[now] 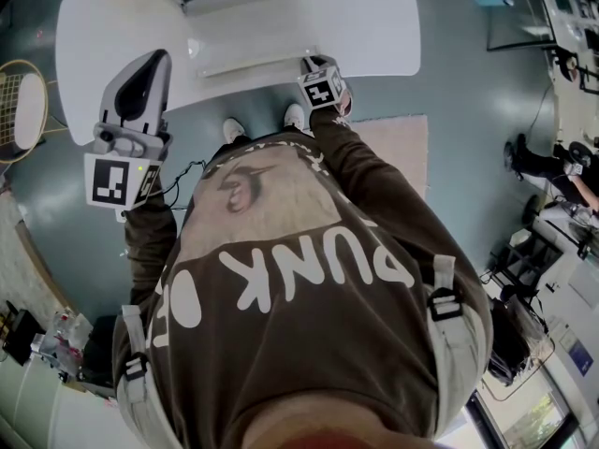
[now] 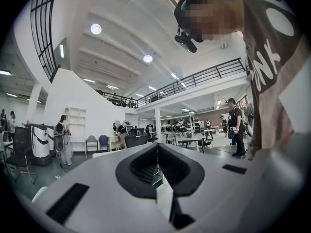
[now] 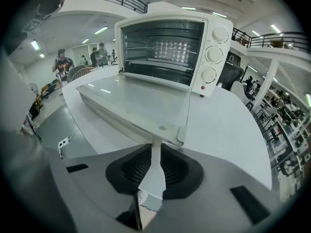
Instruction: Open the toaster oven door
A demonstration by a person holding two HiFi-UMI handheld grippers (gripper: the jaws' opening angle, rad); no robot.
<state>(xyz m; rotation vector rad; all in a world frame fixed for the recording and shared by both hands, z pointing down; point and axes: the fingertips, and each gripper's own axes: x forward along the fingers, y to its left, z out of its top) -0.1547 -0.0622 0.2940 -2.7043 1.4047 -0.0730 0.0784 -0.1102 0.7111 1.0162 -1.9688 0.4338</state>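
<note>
White boxy oven (image 3: 170,47), smooth painted shell with rounded corners, at the far side of the surface (image 3: 228,130). Three round white knobs (image 3: 214,55) run down its right panel, with a small red dot below them. The door (image 3: 131,98) is fully down and lies flat toward the camera: a clear glass pane in a white frame with a thick white front edge. The cavity is exposed, showing a wire rack (image 3: 160,64) and a shiny dimpled back wall.

The surface is glossy white with rounded corners.

Right tongs (image 3: 155,152): dark ribbed pads in a matte grey body, a narrow slit between them. Only white shows through the slit and nothing is gripped. The tips are just at the door's front edge, near its right corner; contact cannot be told.

Left tongs (image 2: 158,149): pads drawn together, empty, pointing level into the hall, well apart from the oven.

Around: grey-green floor (image 1: 468,92), pale pink rug (image 1: 393,143) beside white shoes (image 1: 234,129), power strip (image 3: 63,143) with its cable on the floor left of the surface.

In the head view a brown sweatshirt (image 1: 309,279) fills the lower half, and the marker cube (image 1: 323,89) covers the right tongs' tips. There the oven is only a sliver at the top edge and the door a pale slab.

Knobs and cavity show only in the right gripper view. The left gripper view shows no oven: chairs (image 2: 97,142), a balcony railing (image 2: 204,79) and standing people
</note>
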